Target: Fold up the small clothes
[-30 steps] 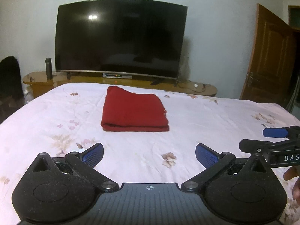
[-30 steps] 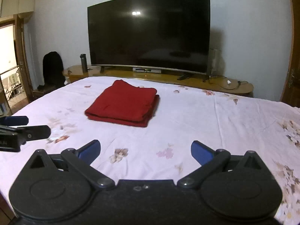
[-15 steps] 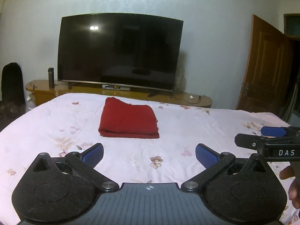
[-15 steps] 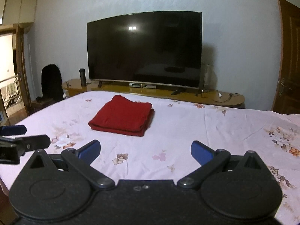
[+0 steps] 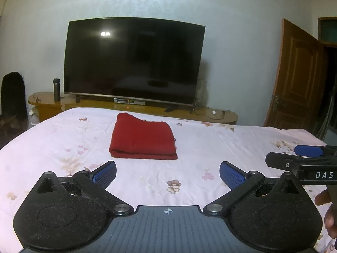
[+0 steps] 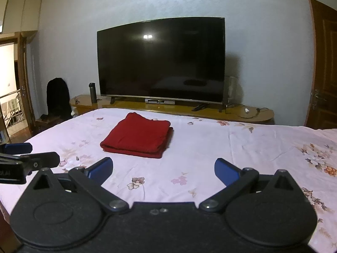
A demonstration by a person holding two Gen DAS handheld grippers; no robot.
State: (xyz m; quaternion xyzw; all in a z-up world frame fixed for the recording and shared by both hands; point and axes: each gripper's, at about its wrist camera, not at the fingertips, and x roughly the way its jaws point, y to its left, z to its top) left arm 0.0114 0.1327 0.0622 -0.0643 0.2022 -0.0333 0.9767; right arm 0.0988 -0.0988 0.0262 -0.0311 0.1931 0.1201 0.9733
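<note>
A red garment (image 5: 143,140) lies folded into a neat rectangle on the pink floral bedsheet (image 5: 221,145), toward the far side of the bed. My left gripper (image 5: 167,174) is open and empty, held well back from the garment and above the sheet. In the right wrist view the same folded red garment (image 6: 138,139) sits ahead and to the left, and my right gripper (image 6: 163,169) is open and empty too. Each gripper shows at the edge of the other's view, side by side.
A large dark television (image 5: 133,60) stands on a low wooden cabinet (image 5: 221,116) beyond the bed. A dark flask (image 5: 56,86) stands on the cabinet's left end. A brown door (image 5: 294,78) is at the right, a dark chair (image 5: 12,97) at the left.
Both grippers have pulled back and risen from the folded garment, which now looks smaller and farther away. More of the wall and television shows. Both stayed open.
</note>
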